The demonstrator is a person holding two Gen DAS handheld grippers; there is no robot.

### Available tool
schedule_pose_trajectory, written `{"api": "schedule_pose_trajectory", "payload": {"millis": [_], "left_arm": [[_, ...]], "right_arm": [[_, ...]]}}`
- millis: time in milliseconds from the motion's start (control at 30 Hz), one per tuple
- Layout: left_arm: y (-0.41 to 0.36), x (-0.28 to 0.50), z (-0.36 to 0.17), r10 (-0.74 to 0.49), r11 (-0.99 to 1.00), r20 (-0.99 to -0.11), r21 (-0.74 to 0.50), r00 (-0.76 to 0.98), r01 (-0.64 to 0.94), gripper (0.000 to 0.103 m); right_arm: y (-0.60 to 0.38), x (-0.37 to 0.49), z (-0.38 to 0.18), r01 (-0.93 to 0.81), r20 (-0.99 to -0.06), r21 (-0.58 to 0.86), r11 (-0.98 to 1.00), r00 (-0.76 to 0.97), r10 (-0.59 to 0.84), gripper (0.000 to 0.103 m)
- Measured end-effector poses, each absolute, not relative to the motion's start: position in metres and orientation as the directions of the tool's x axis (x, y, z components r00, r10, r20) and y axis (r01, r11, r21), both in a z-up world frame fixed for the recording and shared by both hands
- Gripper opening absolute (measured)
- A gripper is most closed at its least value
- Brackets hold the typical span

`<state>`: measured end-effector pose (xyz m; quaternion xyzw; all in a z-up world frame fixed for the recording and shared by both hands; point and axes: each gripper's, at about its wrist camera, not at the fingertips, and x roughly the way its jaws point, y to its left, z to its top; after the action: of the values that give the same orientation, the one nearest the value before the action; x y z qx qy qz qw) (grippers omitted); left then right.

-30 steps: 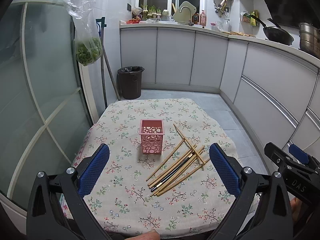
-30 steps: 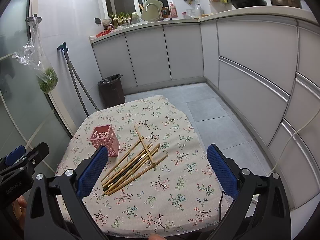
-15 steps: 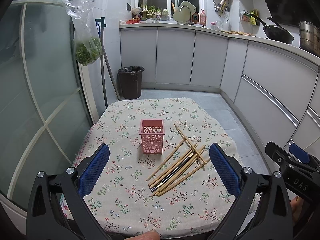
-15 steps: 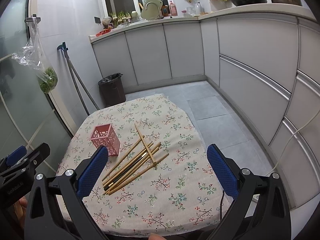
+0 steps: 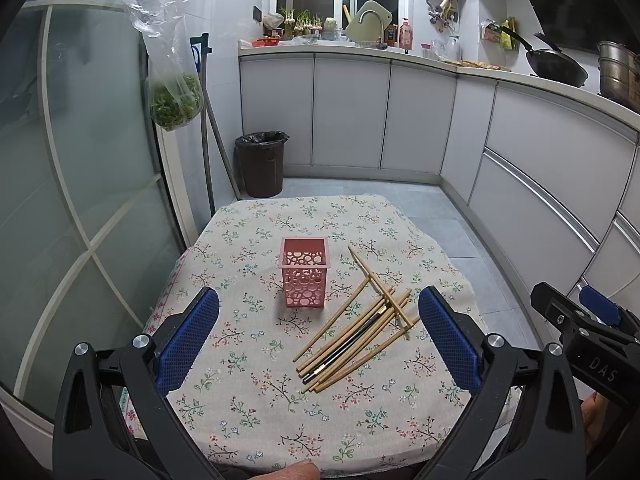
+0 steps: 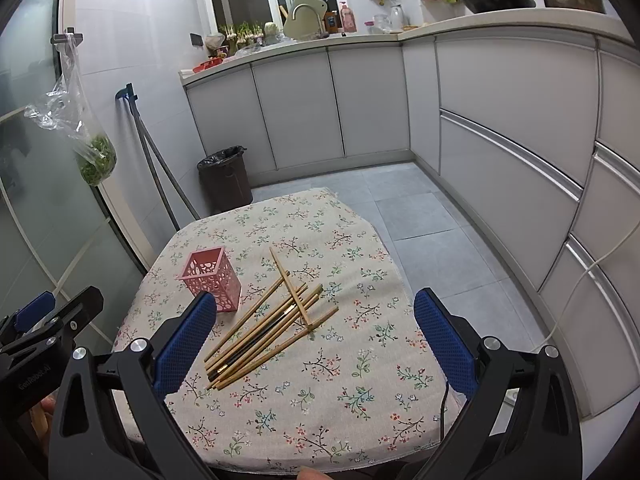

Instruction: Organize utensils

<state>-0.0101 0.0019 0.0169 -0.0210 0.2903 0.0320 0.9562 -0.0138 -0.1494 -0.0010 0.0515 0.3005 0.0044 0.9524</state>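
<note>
Floral-cloth bench (image 5: 256,396), pink holder (image 5: 305,276) upright near centre, chopsticks (image 5: 356,332) piled at its 4 o'clock, left tool (image 5: 318,340) and right tool (image 6: 316,344) both spread wide, empty, above the near edge

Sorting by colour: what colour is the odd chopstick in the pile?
Black, among tan wooden ones; clearest in the left wrist view.

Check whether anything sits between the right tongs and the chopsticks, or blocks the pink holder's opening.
Nothing visible does. The right tongs hang open above bare tablecloth short of the chopsticks. The pink holder stands upright beside the pile, its top open and apparently empty.
</note>
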Motion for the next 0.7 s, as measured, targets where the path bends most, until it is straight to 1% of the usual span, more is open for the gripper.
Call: {"api": "schedule_pose_trajectory", "payload": {"millis": [700], "left_arm": [[0.0023, -0.0043, 0.0112, 0.053, 0.997, -0.572, -0.014, 0.818, -0.074, 0.096]], "right_arm": [[-0.1463, -0.0089, -0.0046, 0.022, -0.587, 0.102, 0.995, 0.808, 0.042, 0.096]]}}
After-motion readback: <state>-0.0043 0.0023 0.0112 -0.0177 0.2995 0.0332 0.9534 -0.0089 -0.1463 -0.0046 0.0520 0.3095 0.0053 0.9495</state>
